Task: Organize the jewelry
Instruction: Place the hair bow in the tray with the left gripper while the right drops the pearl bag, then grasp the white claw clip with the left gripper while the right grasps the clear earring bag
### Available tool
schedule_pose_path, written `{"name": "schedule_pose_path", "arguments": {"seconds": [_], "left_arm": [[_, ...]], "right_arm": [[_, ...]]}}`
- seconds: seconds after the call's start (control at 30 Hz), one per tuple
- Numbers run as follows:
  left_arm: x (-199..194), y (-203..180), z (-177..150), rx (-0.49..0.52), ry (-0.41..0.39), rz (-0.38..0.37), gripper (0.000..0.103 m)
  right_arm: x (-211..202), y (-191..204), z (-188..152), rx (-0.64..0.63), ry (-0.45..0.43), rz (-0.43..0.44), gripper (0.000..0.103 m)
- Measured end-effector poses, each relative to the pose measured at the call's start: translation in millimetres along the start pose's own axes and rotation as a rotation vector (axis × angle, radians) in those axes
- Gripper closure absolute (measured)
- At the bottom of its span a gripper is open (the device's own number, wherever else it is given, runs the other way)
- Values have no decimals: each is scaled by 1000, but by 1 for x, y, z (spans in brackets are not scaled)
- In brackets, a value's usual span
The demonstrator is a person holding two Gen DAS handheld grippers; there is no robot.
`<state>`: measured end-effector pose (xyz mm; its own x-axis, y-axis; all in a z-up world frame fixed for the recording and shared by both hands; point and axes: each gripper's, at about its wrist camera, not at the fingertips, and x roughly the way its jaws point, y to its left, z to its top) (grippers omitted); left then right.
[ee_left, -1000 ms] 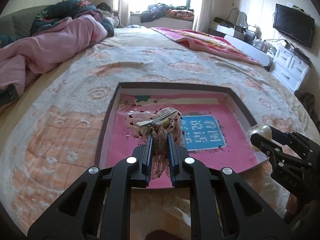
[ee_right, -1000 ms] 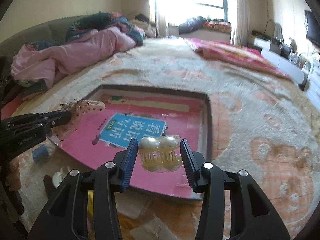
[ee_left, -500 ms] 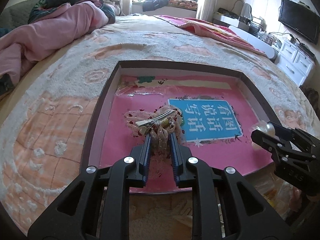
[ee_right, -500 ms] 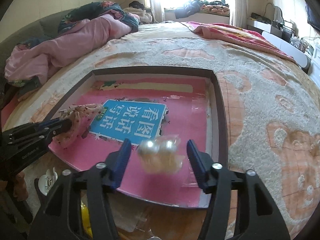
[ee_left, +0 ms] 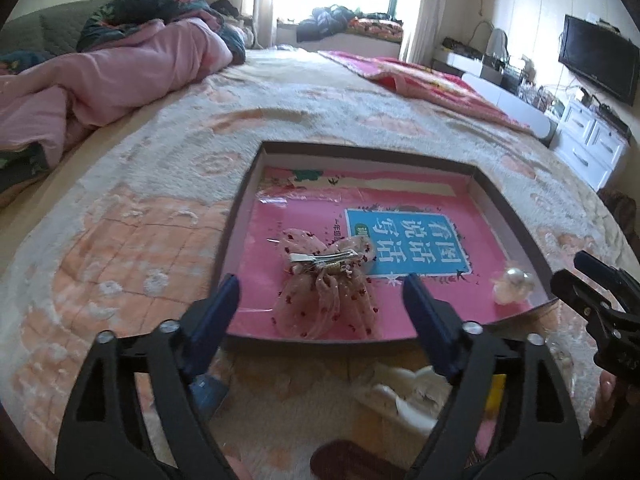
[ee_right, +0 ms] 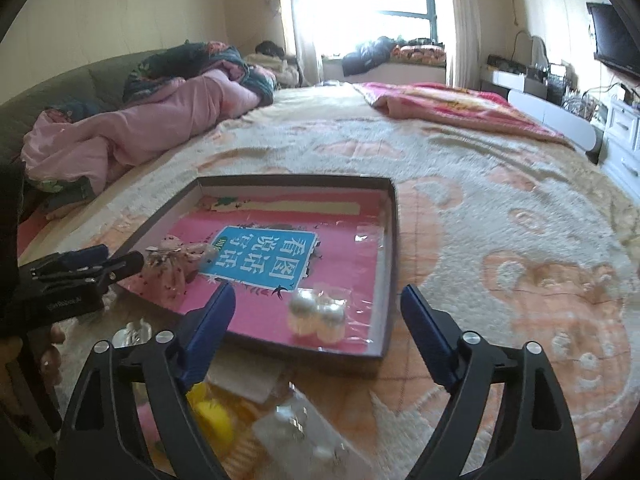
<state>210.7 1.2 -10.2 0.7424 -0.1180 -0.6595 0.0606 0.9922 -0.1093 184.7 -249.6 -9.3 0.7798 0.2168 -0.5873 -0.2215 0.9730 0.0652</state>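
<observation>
Both clips have left their grips since a second ago and now lie in the shallow tray (ee_left: 240,216). With its jaws opening and nothing between them, the left gripper (ee_left: 316,294) hangs just short of the pink bow hair clip (ee_left: 326,280), evidently set down on purpose on the tray's pink floor. Likewise opening and empty, the right gripper (ee_right: 318,302) frames the pearl hair clip (ee_right: 318,316) near the tray's right wall (still in its clear wrapper). Only the right wrist view shows loose packets and a yellow item (ee_right: 210,420) on the bedspread (ee_right: 520,208), apparently awaiting sorting.
</observation>
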Motion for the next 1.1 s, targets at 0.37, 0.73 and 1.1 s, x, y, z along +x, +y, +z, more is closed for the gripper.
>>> {"name": "schedule_pose_path", "arguments": {"seconds": [0.37, 0.73, 1.1], "left_arm": [[-51, 2, -15, -7, -100, -16, 12], [-76, -7, -37, 28, -113, -34, 12], [-77, -30, -60, 94, -73, -61, 12]], "right_arm": [[-52, 12, -22, -68, -52, 8, 15], [-77, 25, -52, -132, -47, 15, 15], [-88, 27, -70, -144, -35, 20, 15]]}}
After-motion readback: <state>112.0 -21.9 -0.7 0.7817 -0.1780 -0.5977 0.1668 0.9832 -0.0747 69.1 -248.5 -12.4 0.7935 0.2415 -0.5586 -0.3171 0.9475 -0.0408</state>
